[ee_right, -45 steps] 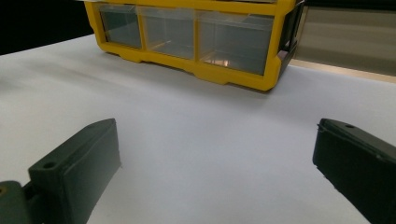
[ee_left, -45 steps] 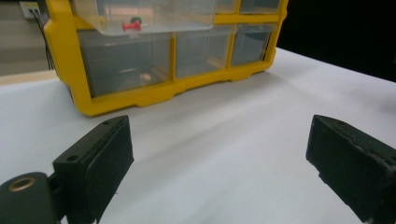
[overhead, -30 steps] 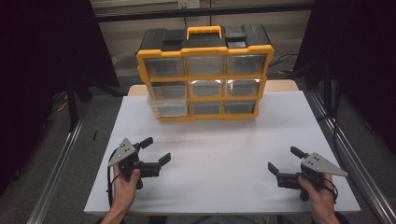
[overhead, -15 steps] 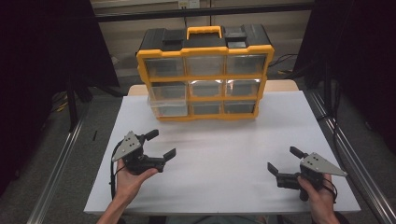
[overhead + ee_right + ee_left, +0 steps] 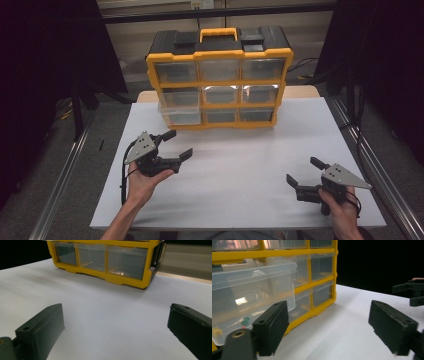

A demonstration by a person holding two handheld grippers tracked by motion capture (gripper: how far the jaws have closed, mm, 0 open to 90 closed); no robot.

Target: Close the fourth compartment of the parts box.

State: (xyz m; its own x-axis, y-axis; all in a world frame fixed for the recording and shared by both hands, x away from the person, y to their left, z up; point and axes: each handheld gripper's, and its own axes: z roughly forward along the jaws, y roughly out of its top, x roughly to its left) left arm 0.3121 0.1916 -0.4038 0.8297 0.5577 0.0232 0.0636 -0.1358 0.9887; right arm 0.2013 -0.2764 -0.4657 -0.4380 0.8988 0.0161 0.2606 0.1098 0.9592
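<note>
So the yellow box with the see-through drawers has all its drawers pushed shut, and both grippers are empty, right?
Not all shut. The bottom-left drawer of the yellow box sticks out, as the left gripper view shows. Both the left gripper and the right gripper are indeed empty.

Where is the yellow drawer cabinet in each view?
High view: top centre, standing at the far side of the table, the yellow drawer cabinet.
Left gripper view: upper left, close up.
Right gripper view: along the top edge, bottom row of drawers.
Shared landmark: the white table under it.
</note>
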